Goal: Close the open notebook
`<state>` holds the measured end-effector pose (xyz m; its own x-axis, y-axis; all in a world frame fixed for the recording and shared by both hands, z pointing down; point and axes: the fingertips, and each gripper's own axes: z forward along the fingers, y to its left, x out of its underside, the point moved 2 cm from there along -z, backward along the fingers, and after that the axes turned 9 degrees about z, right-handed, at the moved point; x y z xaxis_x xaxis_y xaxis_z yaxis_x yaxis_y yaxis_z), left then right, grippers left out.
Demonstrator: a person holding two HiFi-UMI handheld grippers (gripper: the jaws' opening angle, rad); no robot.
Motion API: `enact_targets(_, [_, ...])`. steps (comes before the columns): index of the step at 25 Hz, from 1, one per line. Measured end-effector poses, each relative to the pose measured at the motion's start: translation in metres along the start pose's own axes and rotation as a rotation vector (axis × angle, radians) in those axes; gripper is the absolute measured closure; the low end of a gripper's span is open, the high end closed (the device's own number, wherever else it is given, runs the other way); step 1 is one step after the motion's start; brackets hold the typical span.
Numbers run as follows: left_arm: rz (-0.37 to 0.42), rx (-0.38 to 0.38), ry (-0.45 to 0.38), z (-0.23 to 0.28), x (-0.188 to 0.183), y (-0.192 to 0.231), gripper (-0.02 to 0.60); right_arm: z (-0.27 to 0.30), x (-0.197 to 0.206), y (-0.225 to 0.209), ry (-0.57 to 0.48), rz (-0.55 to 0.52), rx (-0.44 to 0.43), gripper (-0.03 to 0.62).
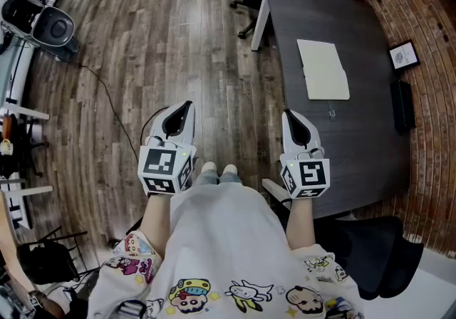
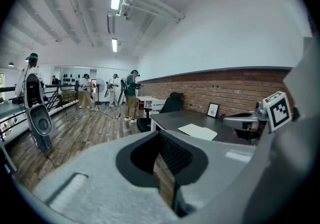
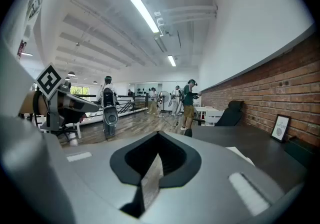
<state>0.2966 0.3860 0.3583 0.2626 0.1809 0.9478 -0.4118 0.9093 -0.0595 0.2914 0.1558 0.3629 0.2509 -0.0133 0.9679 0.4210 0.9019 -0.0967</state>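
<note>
Both pairs of jaws are clenched shut with nothing between them. The left gripper (image 1: 182, 110) is held over the wooden floor (image 1: 178, 33), well apart from the notebook (image 1: 323, 69). The right gripper (image 1: 293, 119) is nearer the notebook but still short of it, at the bench (image 1: 363, 139) edge. The notebook lies flat, pale face up, on the dark bench. Beyond the notebook, by the brick wall, stands a small framed picture (image 1: 403, 55). On the person's side of the notebook stands a black chair (image 1: 377, 253).
</note>
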Motion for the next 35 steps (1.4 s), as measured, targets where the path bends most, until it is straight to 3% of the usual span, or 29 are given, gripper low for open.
enact_targets(9, [-0.01,-0.009,-0.006,-0.005,0.003,-0.006,0.582,-0.014,-0.008,0.004,-0.047,0.019,-0.002,0.585])
enact_targets(17, [-0.036,0.015,-0.018,0.022,0.004,0.021,0.555,0.024,-0.011,0.007,-0.033,0.052,-0.034,0.537])
enact_targets(35, [-0.022,0.162,-0.056,0.187,-0.035,0.206,0.483,0.237,-0.058,-0.005,-0.055,0.109,0.123,0.476])
